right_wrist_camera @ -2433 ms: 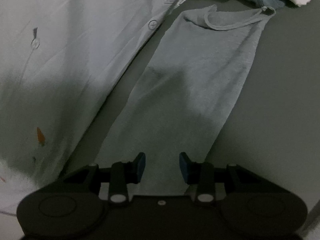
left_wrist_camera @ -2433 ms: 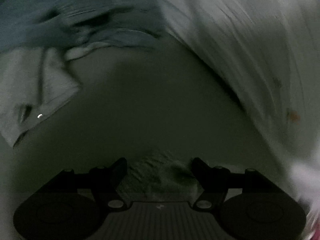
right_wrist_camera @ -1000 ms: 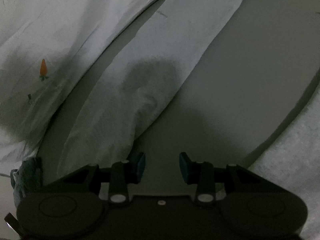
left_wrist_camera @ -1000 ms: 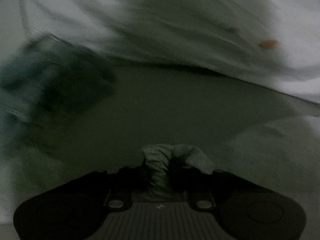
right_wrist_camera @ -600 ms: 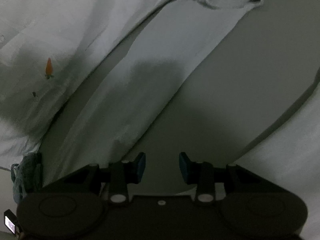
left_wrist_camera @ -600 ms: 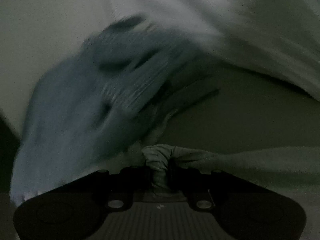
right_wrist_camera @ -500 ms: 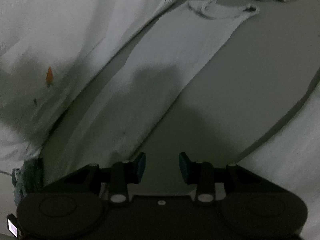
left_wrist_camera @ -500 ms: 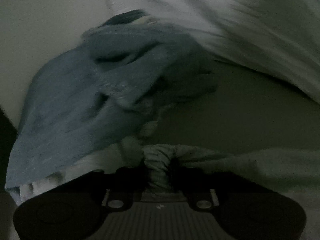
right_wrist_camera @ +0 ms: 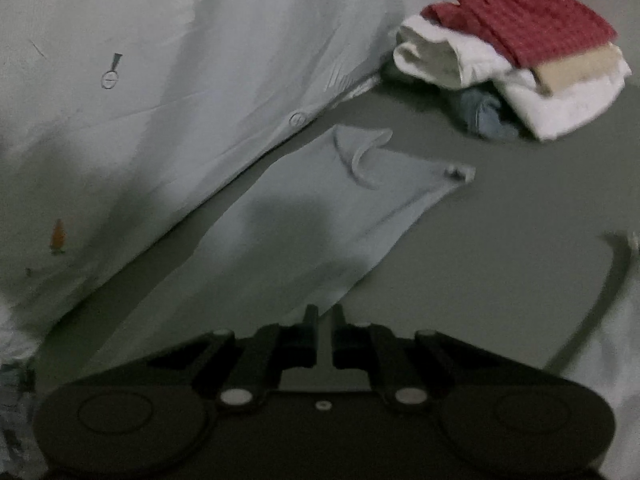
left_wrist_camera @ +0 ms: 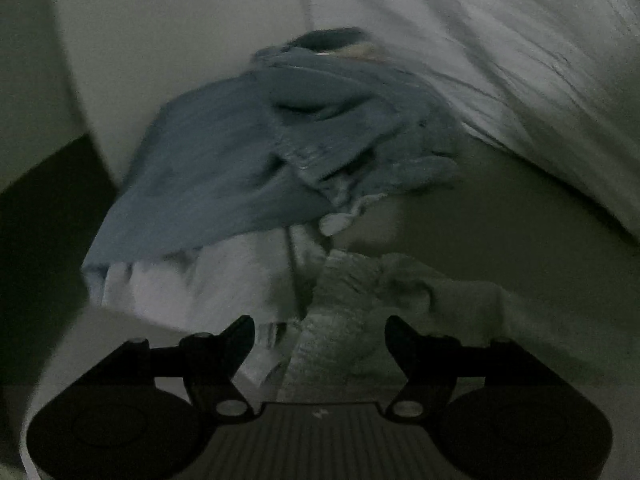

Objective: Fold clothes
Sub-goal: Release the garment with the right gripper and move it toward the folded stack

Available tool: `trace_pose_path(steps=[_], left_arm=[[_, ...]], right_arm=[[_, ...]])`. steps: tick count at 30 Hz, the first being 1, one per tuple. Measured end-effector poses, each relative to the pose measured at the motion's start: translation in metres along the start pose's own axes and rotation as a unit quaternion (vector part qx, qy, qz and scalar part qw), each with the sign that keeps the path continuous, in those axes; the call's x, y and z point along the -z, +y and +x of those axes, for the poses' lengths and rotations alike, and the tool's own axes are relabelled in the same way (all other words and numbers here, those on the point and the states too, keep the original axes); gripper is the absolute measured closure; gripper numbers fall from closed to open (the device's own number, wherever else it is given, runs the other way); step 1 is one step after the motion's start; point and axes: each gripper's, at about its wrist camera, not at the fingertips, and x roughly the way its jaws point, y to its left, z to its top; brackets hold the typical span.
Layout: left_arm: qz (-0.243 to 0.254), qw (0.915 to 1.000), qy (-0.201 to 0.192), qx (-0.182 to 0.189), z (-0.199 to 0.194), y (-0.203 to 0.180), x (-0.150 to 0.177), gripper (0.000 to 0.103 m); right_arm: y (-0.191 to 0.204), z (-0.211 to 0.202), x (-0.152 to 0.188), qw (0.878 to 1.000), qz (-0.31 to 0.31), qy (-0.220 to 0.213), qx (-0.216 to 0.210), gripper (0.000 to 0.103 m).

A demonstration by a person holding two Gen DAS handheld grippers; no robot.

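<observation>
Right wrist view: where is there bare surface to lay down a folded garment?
Bare grey surface lies right of the long pale grey garment, below the stack of folded red and white cloths. Left is crowded: the large white buttoned shirt covers it, leaving only a narrow strip beside the garment.

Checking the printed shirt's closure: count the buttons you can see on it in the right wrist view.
1: a round button on the edge of the printed shirt, just above the grey garment's neckline. Others may be hidden in folds or out of frame.
</observation>
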Motion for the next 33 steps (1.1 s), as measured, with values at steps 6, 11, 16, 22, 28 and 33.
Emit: trace_pose_path(steps=[6, 11, 16, 22, 28, 33], left_arm=[[-0.044, 0.9987, -0.011, 0.025, -0.030, -0.022, 0.010, 0.021], [-0.015, 0.9974, 0.016, 0.068, -0.027, -0.077, 0.038, 0.021], [-0.033, 0.9947, 0.068, 0.070, -0.005, -0.120, 0.056, 0.021], [0.050, 0.9969, 0.053, 0.029, 0.002, -0.152, 0.063, 0.009], [0.035, 0.9970, 0.063, 0.027, 0.013, -0.147, 0.060, 0.000], [0.040, 0.9971, 0.057, 0.031, 0.011, -0.148, 0.063, 0.000]], right_arm=[[-0.006, 0.060, -0.029, 0.998, -0.057, -0.013, 0.004, 0.097], [-0.012, 0.109, -0.057, 0.996, -0.087, -0.028, 0.018, 0.097], [-0.019, 0.157, -0.086, 0.992, -0.117, -0.042, 0.035, 0.103], [-0.059, 0.185, -0.144, 0.968, -0.142, -0.097, 0.185, 0.101], [-0.050, 0.161, -0.145, 0.973, -0.160, -0.112, 0.120, 0.076], [-0.053, 0.171, -0.151, 0.992, -0.062, -0.101, 0.033, 0.067]])
